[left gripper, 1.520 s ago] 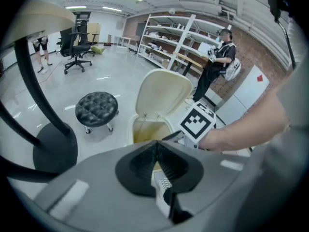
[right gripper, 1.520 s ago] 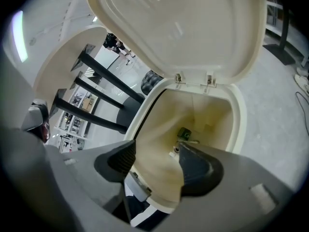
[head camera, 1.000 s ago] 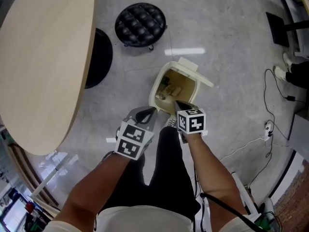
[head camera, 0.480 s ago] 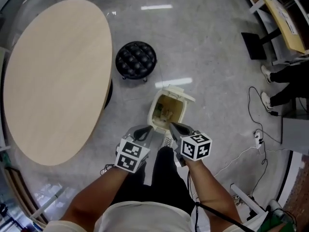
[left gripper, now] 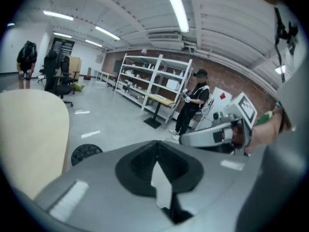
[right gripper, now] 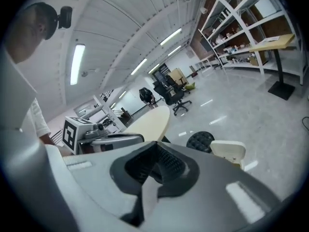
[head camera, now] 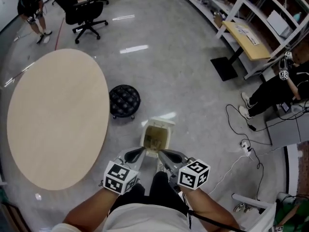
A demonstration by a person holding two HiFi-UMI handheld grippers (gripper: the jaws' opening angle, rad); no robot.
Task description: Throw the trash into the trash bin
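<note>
Head view: your left gripper (head camera: 136, 154) and right gripper (head camera: 164, 155) sit side by side beyond your lap, both pointing away from you. Left gripper view: jaws pressed together, nothing between them. Right gripper view: jaws together too, holding nothing. Just past the tips, the cream trash bin (head camera: 161, 123) stands on the grey floor (head camera: 193, 81) with its lid open and brownish trash (head camera: 155, 140) inside. Next out, a black stool (head camera: 124, 100) sits beside the oval wooden table (head camera: 53, 115). Farthest: an office chair (head camera: 87, 8) and shelves (head camera: 231, 4).
</note>
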